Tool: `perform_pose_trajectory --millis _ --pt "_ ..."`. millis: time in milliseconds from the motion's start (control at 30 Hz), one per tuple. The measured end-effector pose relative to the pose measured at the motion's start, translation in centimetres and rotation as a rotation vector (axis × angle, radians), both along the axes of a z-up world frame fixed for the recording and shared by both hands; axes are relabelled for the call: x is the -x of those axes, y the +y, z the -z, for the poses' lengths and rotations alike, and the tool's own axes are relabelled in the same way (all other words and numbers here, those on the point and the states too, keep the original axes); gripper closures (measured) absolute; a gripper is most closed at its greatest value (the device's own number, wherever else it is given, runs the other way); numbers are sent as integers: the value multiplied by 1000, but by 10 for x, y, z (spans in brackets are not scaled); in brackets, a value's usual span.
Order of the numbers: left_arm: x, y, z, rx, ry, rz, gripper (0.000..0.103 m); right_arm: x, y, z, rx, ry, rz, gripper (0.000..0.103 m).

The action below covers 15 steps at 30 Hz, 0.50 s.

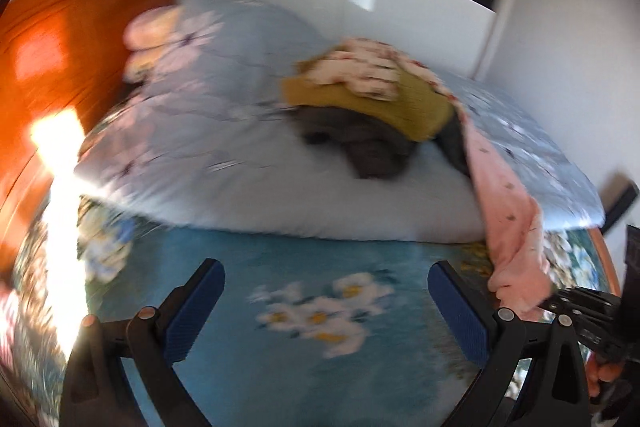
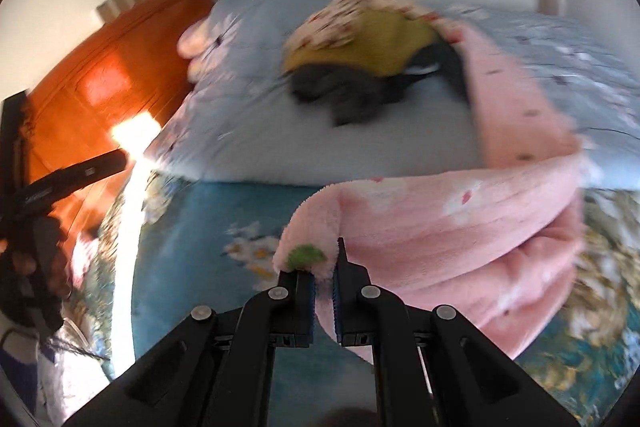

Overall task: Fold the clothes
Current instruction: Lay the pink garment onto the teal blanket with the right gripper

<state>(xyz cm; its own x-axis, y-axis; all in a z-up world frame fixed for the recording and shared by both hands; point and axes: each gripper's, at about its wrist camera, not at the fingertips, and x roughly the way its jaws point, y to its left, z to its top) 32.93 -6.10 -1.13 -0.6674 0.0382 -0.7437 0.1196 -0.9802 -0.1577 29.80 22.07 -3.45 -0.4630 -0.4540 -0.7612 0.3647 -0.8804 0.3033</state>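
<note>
Left gripper (image 1: 326, 301) hangs with its blue-padded jaws spread wide and nothing between them, over the front part of the bed's blue floral sheet (image 1: 280, 267); our right gripper (image 2: 325, 285) has its jaws pressed together on a corner of the pink fleece garment with small flower print (image 2: 460, 227). We judge this garment light, thick and limp: it will sag and drag rather than hold a shape, and its plush pile should grip well between the pads. From the pinched corner it trails back over the front edge of the pale blue quilt (image 2: 260, 131) toward the right side of the bed. A second hold along its free hem, near the bed's right edge, looks the sensible place for our empty gripper. Moving rightward from the orange wooden headboard (image 1: 60, 39) at the left edge, the heap of mustard, dark grey and floral clothes (image 1: 360, 107) sits mid-quilt, touching the garment's far end; pulling could tug that heap along.
</note>
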Motion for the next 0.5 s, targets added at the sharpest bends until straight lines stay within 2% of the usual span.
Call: perform_pose_trajectory --millis 233,367,433,500 --pt "-59 -91 40 -49 -68 -189 0 19 -151 36 -61 -57 -240 96" --pt "-79 -123 59 -90 -109 -275 0 19 -224 43 -64 -79 -347 96" --pt "-83 -133 68 -105 -128 -307 0 19 -253 51 -116 -88 -380 95" --pt "-85 -135 73 -113 -137 -317 0 22 -266 62 -204 -96 -366 93"
